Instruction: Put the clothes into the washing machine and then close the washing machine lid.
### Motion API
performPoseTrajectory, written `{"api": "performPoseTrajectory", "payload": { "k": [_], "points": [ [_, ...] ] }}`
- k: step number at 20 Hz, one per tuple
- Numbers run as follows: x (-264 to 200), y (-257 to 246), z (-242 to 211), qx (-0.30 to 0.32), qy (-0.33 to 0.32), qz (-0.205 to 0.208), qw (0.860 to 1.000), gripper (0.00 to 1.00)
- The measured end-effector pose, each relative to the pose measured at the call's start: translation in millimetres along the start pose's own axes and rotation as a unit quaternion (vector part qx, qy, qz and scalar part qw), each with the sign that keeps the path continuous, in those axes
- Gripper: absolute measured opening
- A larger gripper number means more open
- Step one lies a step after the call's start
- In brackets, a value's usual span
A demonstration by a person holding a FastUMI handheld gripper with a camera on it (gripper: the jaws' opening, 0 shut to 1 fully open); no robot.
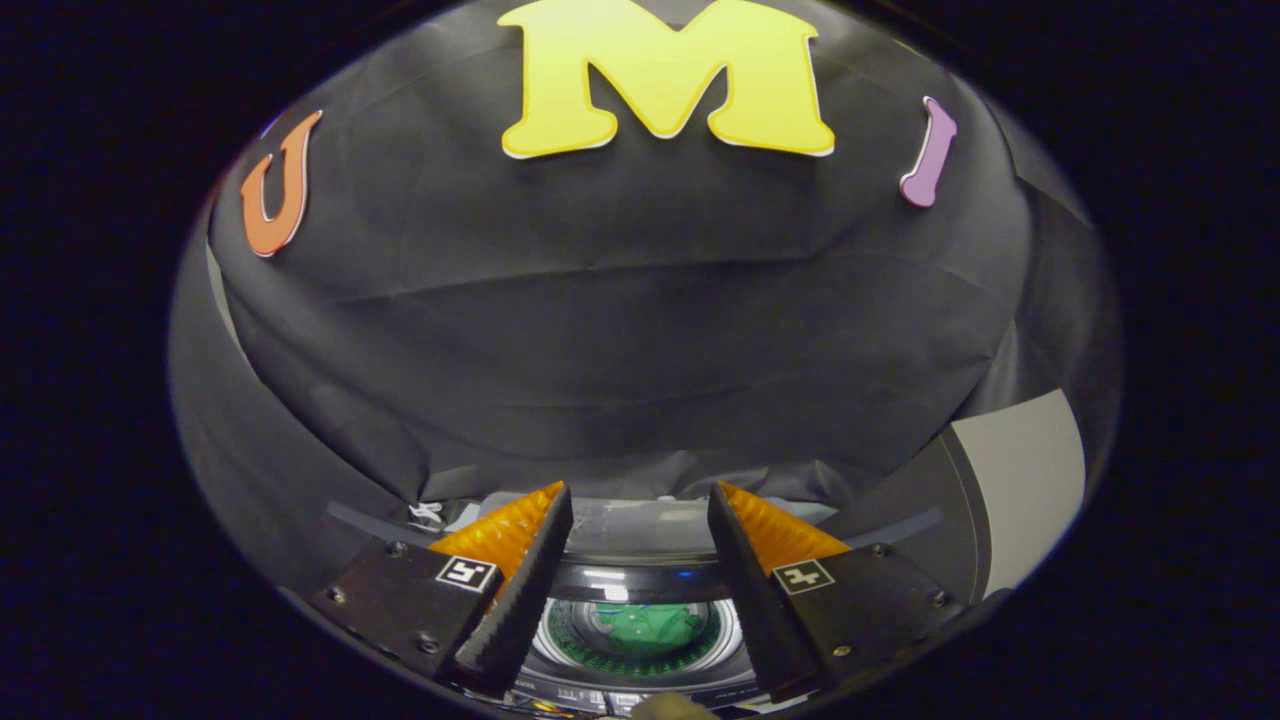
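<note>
With tool (640, 500) fingers apart, green clothes (655, 625) inside washing machine (640, 585) drum

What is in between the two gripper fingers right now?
In the gripper view, the open gripper holds nothing; through the gap shows the washing machine below, with green clothes in its drum.

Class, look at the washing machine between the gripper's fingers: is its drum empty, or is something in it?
Not empty. A green garment lies inside the washing machine's round drum, seen between the open gripper's fingers, which touch nothing.
</note>
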State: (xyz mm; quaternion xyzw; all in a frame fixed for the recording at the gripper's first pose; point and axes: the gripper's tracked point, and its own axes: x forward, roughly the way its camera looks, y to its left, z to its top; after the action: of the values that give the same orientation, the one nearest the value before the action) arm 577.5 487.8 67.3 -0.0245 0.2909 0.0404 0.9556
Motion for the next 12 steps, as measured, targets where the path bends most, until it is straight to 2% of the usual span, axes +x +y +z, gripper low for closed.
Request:
{"api": "performPoseTrajectory", "payload": {
  "k": [12],
  "points": [
    [-30, 1, -48, -0.003, 0.004, 0.005, 1.0, 0.86]
  ]
}}
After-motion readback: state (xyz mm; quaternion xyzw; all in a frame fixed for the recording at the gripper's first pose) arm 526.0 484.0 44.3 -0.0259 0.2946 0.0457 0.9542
